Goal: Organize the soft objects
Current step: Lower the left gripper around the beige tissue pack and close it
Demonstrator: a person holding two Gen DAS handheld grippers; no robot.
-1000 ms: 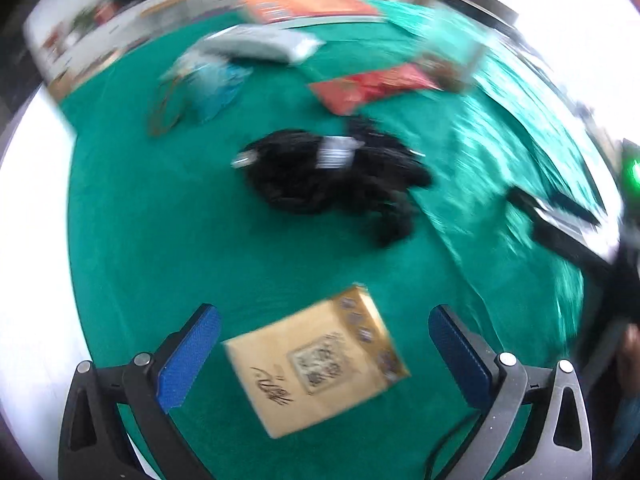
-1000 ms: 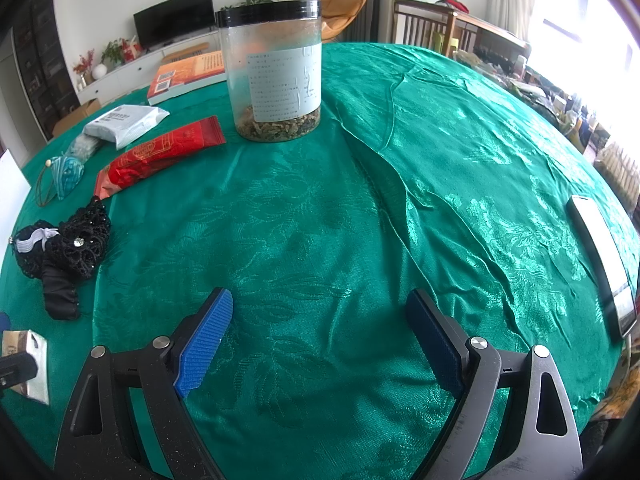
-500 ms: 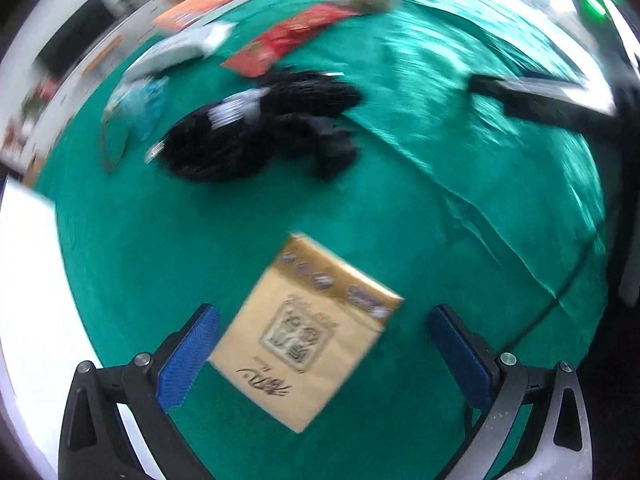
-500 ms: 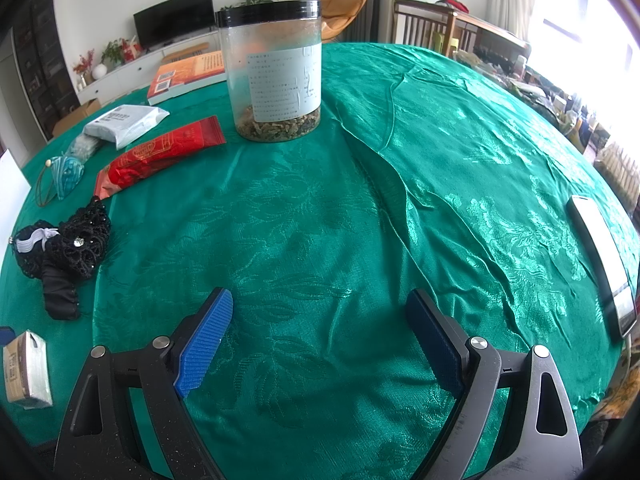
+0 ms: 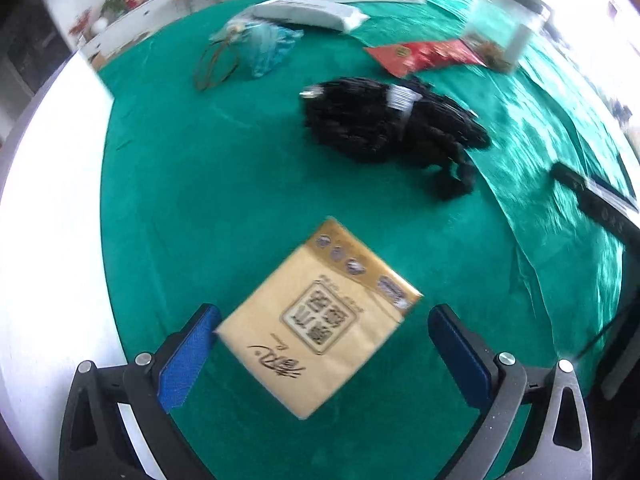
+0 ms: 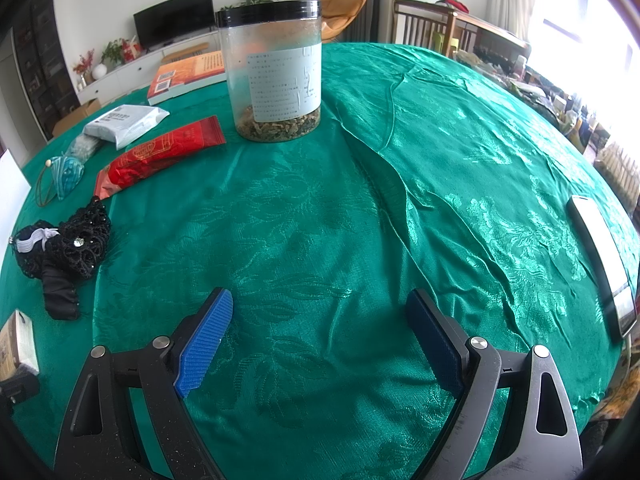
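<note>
The left gripper [image 5: 322, 346] is spread wide and holds nothing; a tan tissue pack [image 5: 318, 316] lies between its fingers, low in the frame. The right gripper [image 6: 318, 330] gapes empty over green tablecloth [image 6: 440, 184]. A black mesh bundle [image 5: 384, 124] lies upper centre.

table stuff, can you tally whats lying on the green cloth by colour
black: 1, lace bundle
red: 1, pouch
white: 1, packet
teal: 1, mesh pouch
tan: 1, tissue pack
orange: 1, book
clear: 1, jar
dark: 1, phone
total: 8
</note>
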